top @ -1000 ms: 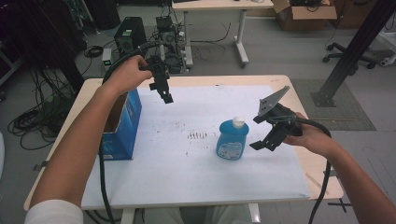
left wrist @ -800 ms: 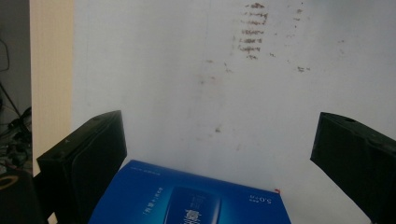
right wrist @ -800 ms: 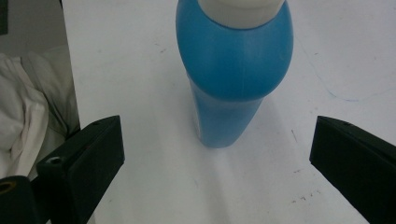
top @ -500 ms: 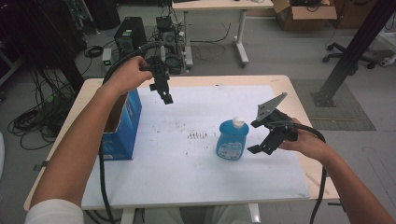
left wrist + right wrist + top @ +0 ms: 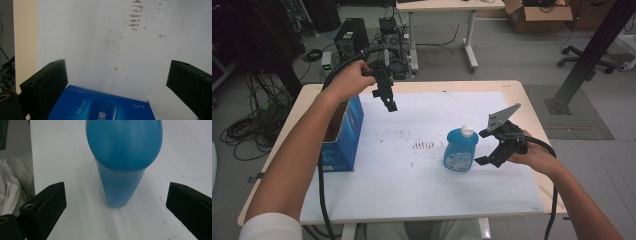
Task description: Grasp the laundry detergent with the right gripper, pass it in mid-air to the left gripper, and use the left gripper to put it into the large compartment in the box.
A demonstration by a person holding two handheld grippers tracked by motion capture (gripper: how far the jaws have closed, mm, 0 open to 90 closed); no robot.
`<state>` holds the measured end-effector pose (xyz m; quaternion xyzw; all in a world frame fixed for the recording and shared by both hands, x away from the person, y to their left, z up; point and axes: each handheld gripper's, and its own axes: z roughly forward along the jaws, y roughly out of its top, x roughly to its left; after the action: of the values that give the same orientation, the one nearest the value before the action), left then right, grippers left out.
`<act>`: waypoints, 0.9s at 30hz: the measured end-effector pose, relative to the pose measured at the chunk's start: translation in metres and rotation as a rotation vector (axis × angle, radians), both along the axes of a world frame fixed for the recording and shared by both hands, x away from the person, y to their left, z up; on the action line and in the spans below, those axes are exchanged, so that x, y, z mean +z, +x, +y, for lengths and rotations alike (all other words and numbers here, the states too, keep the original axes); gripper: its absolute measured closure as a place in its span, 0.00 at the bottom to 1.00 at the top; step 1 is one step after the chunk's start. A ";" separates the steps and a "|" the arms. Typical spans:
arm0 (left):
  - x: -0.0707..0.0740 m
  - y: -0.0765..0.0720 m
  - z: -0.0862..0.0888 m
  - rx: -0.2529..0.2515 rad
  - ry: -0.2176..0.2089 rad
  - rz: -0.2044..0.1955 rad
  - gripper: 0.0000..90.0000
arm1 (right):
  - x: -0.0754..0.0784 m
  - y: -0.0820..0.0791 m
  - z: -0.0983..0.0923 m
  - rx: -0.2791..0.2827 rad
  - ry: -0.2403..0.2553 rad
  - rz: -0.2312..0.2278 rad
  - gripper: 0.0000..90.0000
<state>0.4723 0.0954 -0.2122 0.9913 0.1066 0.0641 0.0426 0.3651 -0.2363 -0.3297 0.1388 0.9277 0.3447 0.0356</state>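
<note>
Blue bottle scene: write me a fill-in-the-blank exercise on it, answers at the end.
1. The blue bottle has a ____ cap.
2. The right gripper has its jaws ____, the bottle just ahead of them.
3. The left gripper hangs beside the open blue ____ at the table's left.
4. The bottle stands ____ on the white sheet.

Missing words: white; open; box; upright

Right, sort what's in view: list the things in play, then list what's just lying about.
In play:
- blue bottle, standing upright with a white cap
- right gripper, open beside the bottle
- left gripper, open, held above the table
- blue box, open-topped, at the table's left edge

Lying about:
- cardboard box on the floor
- office chair
- coiled cables
</note>
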 end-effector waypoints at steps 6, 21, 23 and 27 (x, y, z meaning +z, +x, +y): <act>0.000 0.000 0.000 0.001 0.005 0.002 0.04 | -0.005 0.001 -0.001 -0.006 0.035 -0.005 0.03; 0.000 0.000 0.000 0.009 0.013 0.001 0.04 | -0.017 -0.001 -0.009 -0.014 0.112 -0.026 0.03; 0.000 -0.001 0.000 0.012 0.011 0.000 0.04 | -0.018 -0.001 -0.010 -0.019 0.123 -0.024 0.03; 0.001 -0.001 -0.001 0.010 0.013 -0.001 0.04 | -0.019 -0.002 -0.012 -0.020 0.136 -0.032 0.02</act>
<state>0.4709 0.0946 -0.2117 0.9910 0.1109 0.0654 0.0357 0.3635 -0.2478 -0.3492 0.1444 0.9000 0.4088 0.0442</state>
